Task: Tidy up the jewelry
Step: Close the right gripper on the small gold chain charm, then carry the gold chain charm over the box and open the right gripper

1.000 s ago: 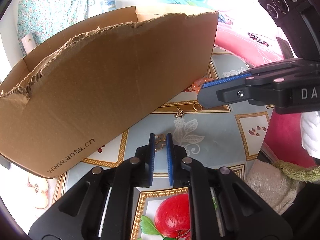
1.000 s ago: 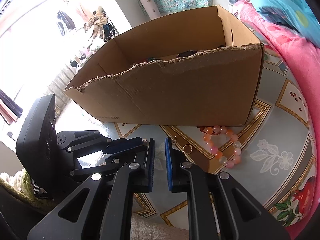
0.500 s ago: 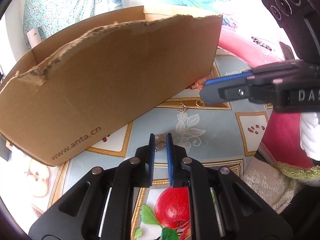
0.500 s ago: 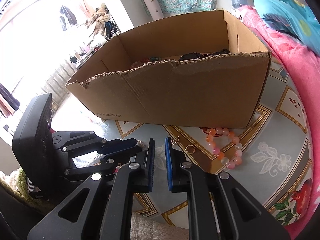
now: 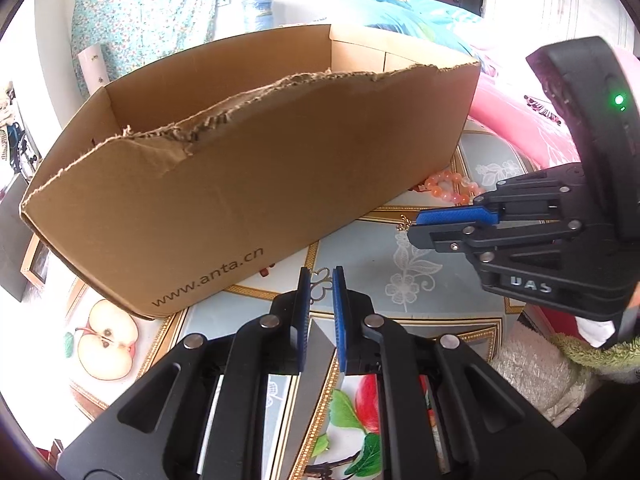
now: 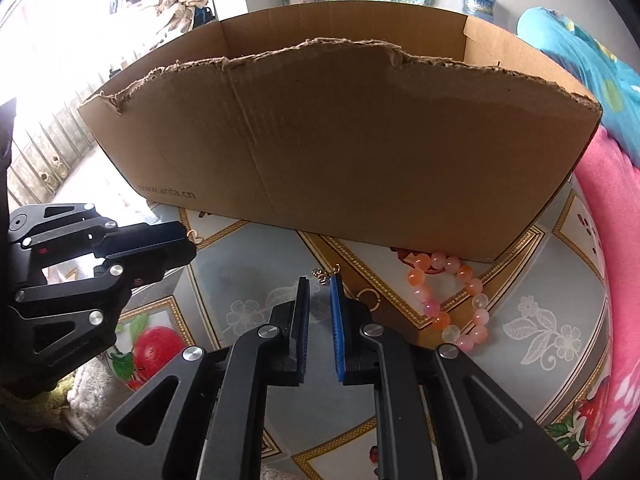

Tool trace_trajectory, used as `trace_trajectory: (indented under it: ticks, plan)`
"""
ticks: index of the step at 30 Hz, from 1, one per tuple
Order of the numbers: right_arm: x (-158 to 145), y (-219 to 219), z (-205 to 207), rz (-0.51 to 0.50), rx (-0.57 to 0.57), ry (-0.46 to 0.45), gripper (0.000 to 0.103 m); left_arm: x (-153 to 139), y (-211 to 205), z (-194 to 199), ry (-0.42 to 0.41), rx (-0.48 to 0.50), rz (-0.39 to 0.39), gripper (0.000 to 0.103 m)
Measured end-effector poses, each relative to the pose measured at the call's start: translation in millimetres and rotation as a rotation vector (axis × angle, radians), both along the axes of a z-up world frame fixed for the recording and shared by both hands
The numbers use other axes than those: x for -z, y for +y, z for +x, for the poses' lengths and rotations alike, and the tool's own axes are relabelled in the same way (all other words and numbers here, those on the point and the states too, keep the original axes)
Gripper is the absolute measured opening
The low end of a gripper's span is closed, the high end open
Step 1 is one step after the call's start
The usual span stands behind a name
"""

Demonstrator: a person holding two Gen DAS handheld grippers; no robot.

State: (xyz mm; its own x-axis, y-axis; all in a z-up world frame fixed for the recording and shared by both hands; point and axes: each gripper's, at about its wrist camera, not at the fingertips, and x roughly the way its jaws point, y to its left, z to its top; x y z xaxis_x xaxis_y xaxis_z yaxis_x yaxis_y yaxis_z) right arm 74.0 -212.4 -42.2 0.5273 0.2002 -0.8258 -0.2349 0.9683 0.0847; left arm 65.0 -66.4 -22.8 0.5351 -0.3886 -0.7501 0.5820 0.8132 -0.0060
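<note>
While both hands drift along the torn cardboard box [image 5: 248,184], the left gripper [image 5: 320,286] stays clamped on a small gold charm [image 5: 320,283] – ready for boxing – and the right gripper [image 6: 319,284], nearly shut, holds a gold chain [image 6: 325,273] just beside the pink bead bracelet [image 6: 460,300] on the desk [image 6: 540,320].

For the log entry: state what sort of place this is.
Most likely a bedroom at home: a cardboard box on a fruit-print tablecloth, pink bedding alongside, floral fabric hanging on the wall.
</note>
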Motion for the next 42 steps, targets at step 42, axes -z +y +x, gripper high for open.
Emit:
trace_trajectory:
  ticks: [42]
  plan:
    - [-11.7,-7.4,11.4,0.032,-0.051,0.018,0.019,-14.7,11.8,-19.6,-0.039,0.018,-0.024,0.01]
